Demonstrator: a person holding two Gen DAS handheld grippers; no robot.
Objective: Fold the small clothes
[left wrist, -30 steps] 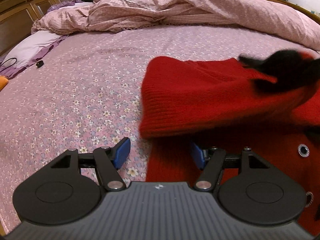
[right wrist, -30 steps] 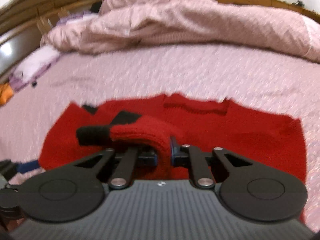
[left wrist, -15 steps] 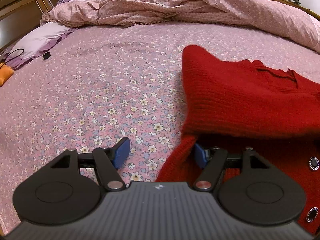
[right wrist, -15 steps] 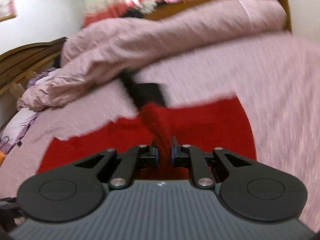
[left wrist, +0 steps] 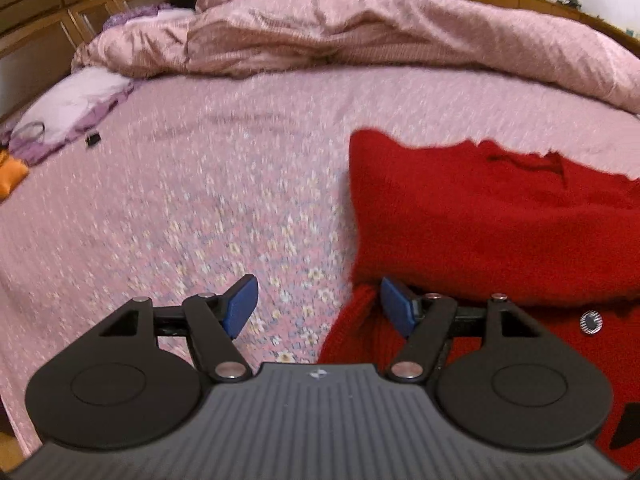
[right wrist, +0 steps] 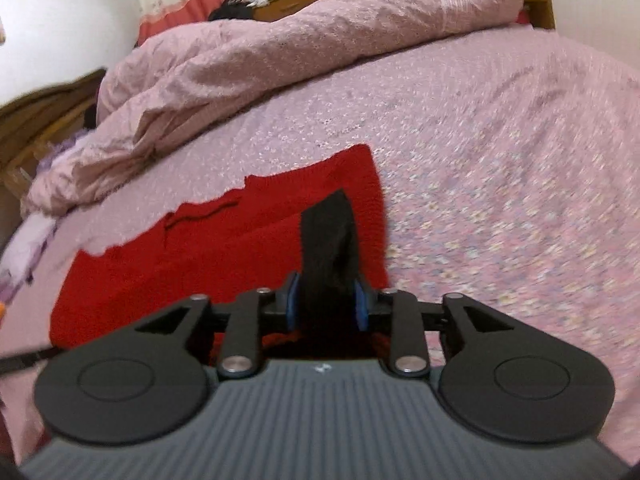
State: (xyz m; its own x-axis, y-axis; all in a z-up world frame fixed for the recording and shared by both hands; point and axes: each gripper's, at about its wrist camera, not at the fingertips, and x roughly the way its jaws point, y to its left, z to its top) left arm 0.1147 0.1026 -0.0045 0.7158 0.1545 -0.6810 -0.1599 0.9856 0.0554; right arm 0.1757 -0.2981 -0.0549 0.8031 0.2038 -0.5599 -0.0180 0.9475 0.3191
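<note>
— Two views to enter. Left wrist first: what do we list?

— Our left gripper (left wrist: 316, 306), jaws wide, nothing between them; red cardigan (left wrist: 480, 220) on the bed (left wrist: 180, 200), its folded edge just ahead and right of the jaws.

— Right wrist?

— Our right gripper (right wrist: 326, 304), jaws opening, black cuff (right wrist: 328, 240) between them; whether the pads press it we cannot tell. Cuff's long axis runs straight ahead over the cardigan. We judge the right hand nearer.
</note>
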